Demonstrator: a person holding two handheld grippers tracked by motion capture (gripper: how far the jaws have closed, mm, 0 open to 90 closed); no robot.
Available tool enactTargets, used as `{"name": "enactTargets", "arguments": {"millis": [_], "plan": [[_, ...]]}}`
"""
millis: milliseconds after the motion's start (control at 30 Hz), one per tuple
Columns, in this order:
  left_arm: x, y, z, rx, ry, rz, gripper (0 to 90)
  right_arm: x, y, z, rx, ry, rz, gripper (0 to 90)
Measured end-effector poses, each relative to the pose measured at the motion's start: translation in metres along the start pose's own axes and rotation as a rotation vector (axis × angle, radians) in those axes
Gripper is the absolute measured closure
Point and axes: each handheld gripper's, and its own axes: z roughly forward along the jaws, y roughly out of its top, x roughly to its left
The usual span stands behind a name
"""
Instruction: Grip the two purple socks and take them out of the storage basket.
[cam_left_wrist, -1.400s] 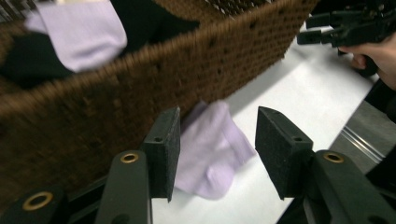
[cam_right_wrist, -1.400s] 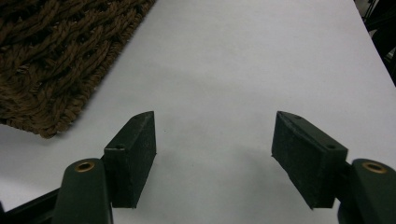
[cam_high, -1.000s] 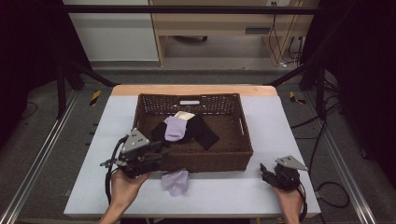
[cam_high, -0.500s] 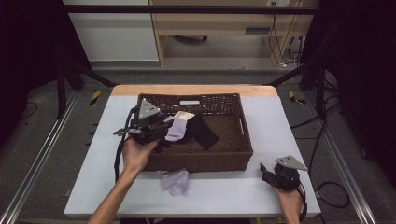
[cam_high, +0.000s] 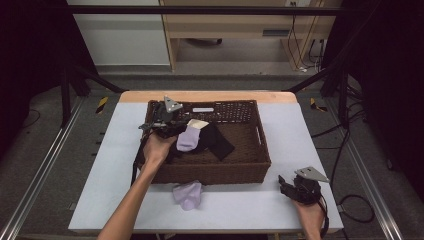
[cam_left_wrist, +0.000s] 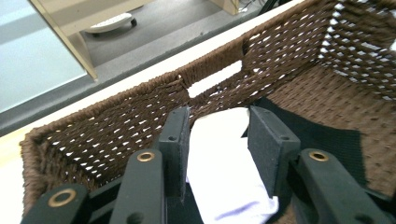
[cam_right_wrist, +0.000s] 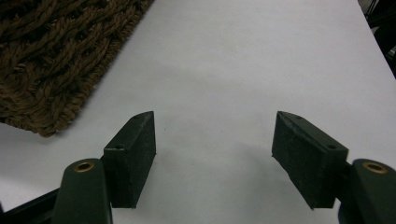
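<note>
Over the basket's (cam_high: 260, 150) left half the left gripper (cam_high: 167, 126) hangs with jaws partly apart; they have just widened a little, and the pale sock (cam_left_wrist: 224, 172) lies between the pads without being pressed. That sock lies on dark cloth (cam_high: 217, 142) inside the basket, long axis running from near-left to far-right, its cream end toward the back wall. Before the basket lies a second lilac sock (cam_high: 188, 194) on the table (cam_high: 240, 205), and at the right corner the right gripper (cam_high: 295, 187) rests, jaws released and empty.

Left gripper (cam_high: 167, 125) half-open, right gripper (cam_right_wrist: 215, 154) wide open
</note>
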Motion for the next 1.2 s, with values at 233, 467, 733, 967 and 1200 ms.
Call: {"name": "enactTargets", "arguments": {"millis": [233, 467, 733, 967, 1200], "plan": [[-0.001, -0.001, 0.028, 0.054, 0.017, -0.006, 52.6, 0.000, 0.000, 0.000, 0.005, 0.001, 0.000, 30.6], [0.001, 0.000, 0.055, 0.129, 0.000, -0.020, 50.1, 0.000, 0.000, 0.001, 0.008, 0.002, 0.001, 30.6], [-0.009, -0.005, 0.067, 0.226, -0.028, 0.015, 45.6, 0.001, 0.000, 0.001, 0.009, -0.001, -0.003, 30.6], [-0.021, -0.008, 0.076, 0.314, -0.058, 0.095, 39.9, 0.001, 0.000, 0.001, 0.012, -0.004, -0.003, 30.6], [-0.028, -0.010, 0.083, 0.373, -0.059, 0.153, 37.0, 0.001, 0.000, 0.001, 0.011, -0.005, -0.004, 30.5]]}}
